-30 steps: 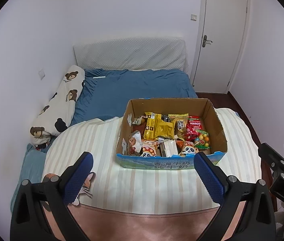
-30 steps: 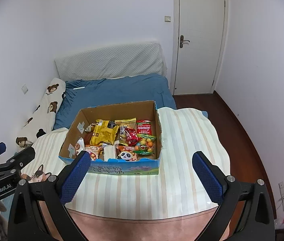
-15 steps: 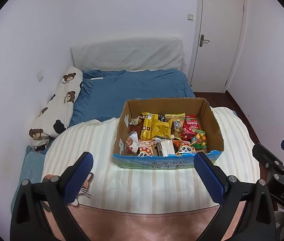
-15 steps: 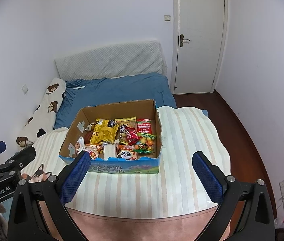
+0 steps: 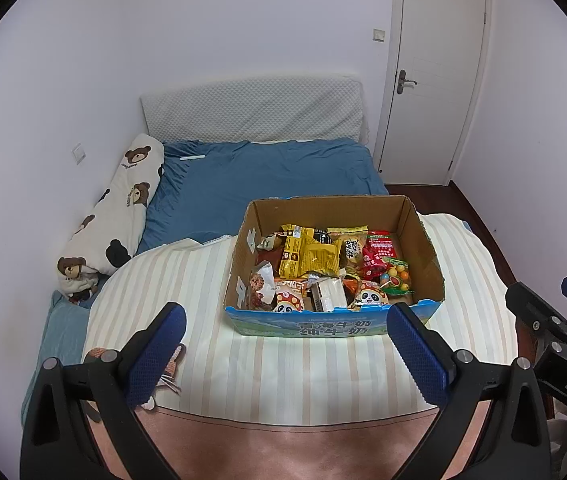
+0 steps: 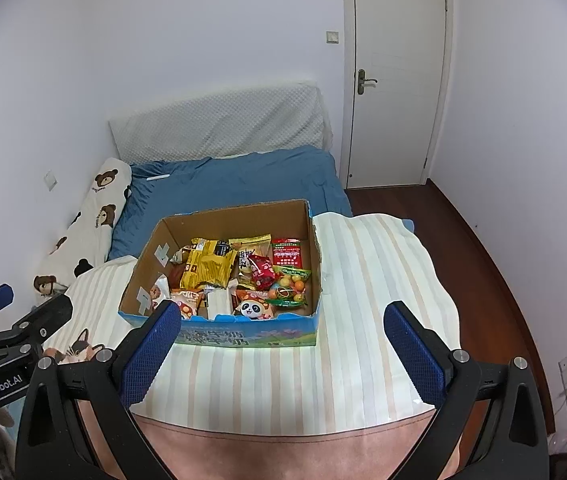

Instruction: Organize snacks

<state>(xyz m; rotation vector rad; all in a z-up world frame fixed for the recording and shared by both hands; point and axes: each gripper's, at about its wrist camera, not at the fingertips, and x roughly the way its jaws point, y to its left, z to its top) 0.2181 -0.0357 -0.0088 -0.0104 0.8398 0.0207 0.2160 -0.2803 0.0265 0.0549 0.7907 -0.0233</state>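
Note:
An open cardboard box [image 5: 423, 232] with a blue printed front stands on a striped cloth on the bed; it also shows in the right wrist view [image 6: 227, 338]. It holds several snack packets: a yellow bag [image 5: 309, 256], a red packet [image 5: 377, 254], a panda packet [image 5: 371, 298] and a bag of coloured candy balls [image 6: 289, 286]. My left gripper [image 5: 283, 344] is open and empty, held back from the box's front. My right gripper [image 6: 281, 344] is open and empty, also in front of the box.
The striped cloth [image 5: 203, 280] covers the near part of a blue bed [image 5: 263, 176]. A bear-print pillow [image 5: 119, 208] lies along the left wall. A white door [image 5: 431, 80] stands at the back right, with dark wood floor [image 6: 495, 280] to the right.
Both grippers have shifted slightly, so the box sits a little further left in the left wrist view. Both stay open and empty; nothing in the box has moved.

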